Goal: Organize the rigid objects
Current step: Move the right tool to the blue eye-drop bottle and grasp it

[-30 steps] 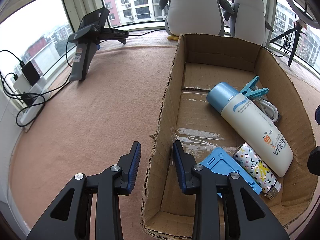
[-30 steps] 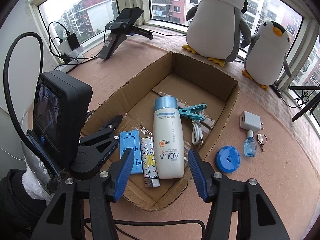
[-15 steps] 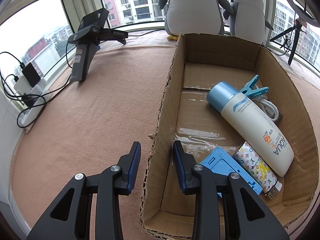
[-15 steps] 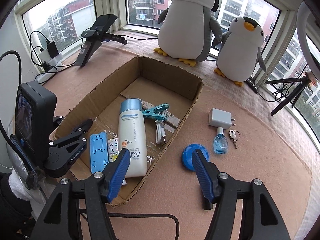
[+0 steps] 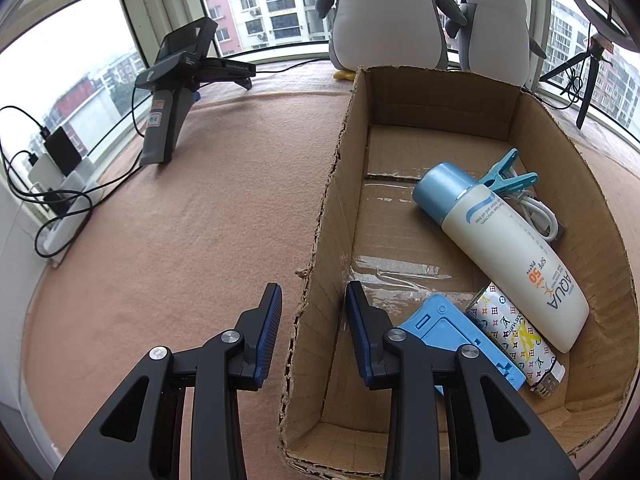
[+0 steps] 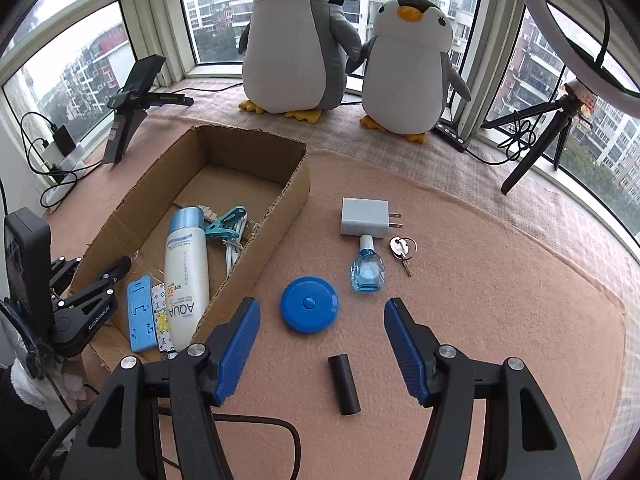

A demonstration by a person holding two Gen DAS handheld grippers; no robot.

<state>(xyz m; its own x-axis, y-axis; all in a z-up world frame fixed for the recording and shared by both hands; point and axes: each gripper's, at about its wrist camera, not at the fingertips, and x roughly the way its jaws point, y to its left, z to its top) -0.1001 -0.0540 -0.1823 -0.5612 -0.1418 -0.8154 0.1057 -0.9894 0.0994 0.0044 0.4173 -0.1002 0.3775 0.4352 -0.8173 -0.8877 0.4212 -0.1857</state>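
Note:
My left gripper (image 5: 313, 330) is open, its two fingers astride the near left wall of the cardboard box (image 5: 328, 216). Inside the box lie a white AQUA bottle (image 5: 508, 248), a blue holder (image 5: 452, 330), a patterned lighter (image 5: 516, 340), a teal clothes peg (image 5: 506, 174) and a white cable (image 5: 538, 214). My right gripper (image 6: 322, 340) hangs open and empty over the mat, right of the box (image 6: 276, 232). Just ahead of it lies a blue round disc (image 6: 309, 304), with a black cylinder (image 6: 343, 384) under it. Farther off are a white charger (image 6: 365, 217), a small blue bottle (image 6: 367, 270) and a key (image 6: 403, 250).
Two plush penguins (image 6: 294, 36) stand at the window behind the box. A black stand (image 6: 128, 120) and a power strip with cables (image 6: 60, 160) are at the far left. A tripod (image 6: 536, 144) stands at the right. The peach mat (image 6: 500, 300) lies bare on the right.
My right gripper has swung right, from over the box to over the loose items on the mat. The left gripper has stayed at the box wall.

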